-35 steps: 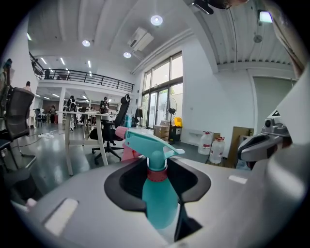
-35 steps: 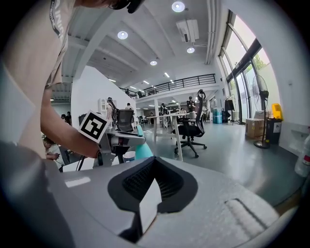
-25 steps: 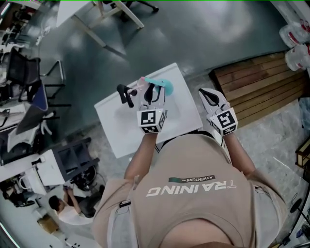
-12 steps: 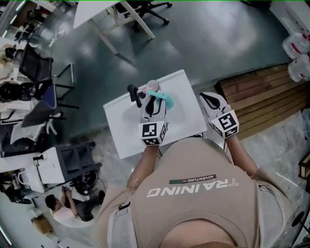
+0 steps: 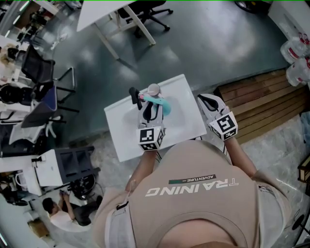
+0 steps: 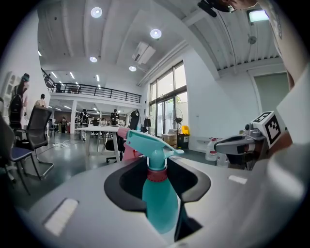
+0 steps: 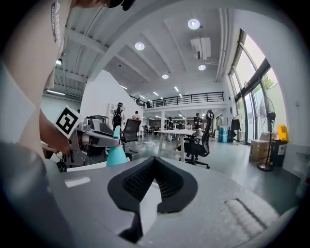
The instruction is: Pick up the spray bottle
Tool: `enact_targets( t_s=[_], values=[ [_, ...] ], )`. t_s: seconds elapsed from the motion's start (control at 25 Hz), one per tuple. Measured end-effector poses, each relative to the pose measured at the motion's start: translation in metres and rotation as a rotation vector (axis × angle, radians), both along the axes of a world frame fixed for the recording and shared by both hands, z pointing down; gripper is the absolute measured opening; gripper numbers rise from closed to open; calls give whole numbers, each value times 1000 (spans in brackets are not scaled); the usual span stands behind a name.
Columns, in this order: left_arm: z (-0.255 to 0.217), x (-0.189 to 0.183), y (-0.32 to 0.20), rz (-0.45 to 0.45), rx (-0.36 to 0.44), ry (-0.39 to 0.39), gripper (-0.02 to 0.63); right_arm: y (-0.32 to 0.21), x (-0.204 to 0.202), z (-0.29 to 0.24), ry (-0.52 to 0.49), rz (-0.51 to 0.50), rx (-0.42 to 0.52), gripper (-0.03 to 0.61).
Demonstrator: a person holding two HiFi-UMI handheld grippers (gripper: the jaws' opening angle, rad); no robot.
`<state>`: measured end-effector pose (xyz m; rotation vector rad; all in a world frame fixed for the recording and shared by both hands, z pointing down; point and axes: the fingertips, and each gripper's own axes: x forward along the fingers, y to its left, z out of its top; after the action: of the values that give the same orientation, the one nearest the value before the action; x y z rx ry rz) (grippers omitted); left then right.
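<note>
A teal spray bottle [image 5: 159, 103] with a pink nozzle [image 5: 153, 89] hangs over the white table [image 5: 125, 131], and my left gripper [image 5: 151, 108] is shut on it. In the left gripper view the bottle [image 6: 158, 199] stands upright between the black pads [image 6: 127, 186], which clasp its body below the red collar. My right gripper [image 5: 209, 100] hovers at the table's right edge, its tips together and nothing in them. The right gripper view shows its pads [image 7: 140, 181] meeting, with the bottle [image 7: 115, 155] and the left gripper [image 7: 97, 138] off to the left.
A small black object [image 5: 134, 95] stands on the table beside the bottle. A wooden pallet [image 5: 261, 97] lies to the right, with white bags [image 5: 296, 48] beyond it. A desk [image 5: 104, 17] and office chairs [image 5: 145, 9] stand farther off. A cart [image 5: 65, 164] sits at the left.
My left gripper has drawn back toward the person, carrying the bottle with it. The right gripper has shifted slightly beside the table. The black object has stayed put.
</note>
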<state>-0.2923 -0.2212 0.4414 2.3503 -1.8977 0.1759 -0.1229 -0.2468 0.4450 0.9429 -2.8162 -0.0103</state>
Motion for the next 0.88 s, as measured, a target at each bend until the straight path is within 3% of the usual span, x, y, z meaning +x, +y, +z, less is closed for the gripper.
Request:
enact_targets(
  t_s=[0.16,0.4,0.88],
  values=[
    [0,2,1,10,-5,-1,147,4,4,1,-1,15,-7,2],
    [0,4,2,13,0,3,147,4,9,-12,-14,39,54,2],
    [4,3,6,29,-11,1,147,10,6,-4,-19,47,26,2]
  ],
)
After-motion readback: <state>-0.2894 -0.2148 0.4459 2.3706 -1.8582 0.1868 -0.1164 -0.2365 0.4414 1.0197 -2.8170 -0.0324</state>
